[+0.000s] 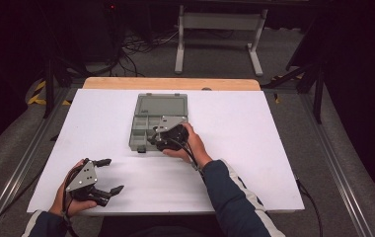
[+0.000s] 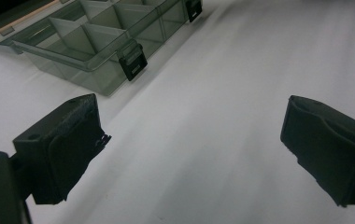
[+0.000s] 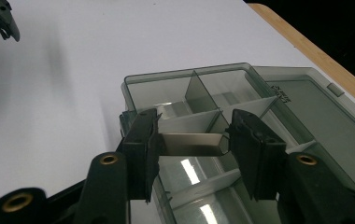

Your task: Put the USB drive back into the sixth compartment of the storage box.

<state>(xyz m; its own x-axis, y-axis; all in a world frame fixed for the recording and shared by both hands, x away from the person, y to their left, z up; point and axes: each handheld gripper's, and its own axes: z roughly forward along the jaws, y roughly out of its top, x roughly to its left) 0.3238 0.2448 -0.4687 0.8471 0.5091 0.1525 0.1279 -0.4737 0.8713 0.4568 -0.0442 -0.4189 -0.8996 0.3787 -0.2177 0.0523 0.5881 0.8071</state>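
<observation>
Clamped by its two short ends in the right gripper: a thin divider strip, held just above the near compartments of the organiser box. Wide apart and grasping nothing, well off the box's near-left corner: the left gripper, low over the white sheet. Likely trouble from here: bowing or popping the strip out of the pads, given such a slim, smooth piece pinched end to end; missing the slots in the walls and wedging it askew across a compartment; nudging the light, unbraced box across the slick sheet when pressing down, with no second grip to steady it. Also worth guarding against: catching a fixed partition with a jaw on the way in. As for make: box of smoky grey translucent plastic, rectangular, shallow, split by thin upright walls into small cells, glossy enough to throw back the lamps; flat lid laid open on the far side of the box; black snap latch on the box's front edge; jaw pads matt black and blocky.
</observation>
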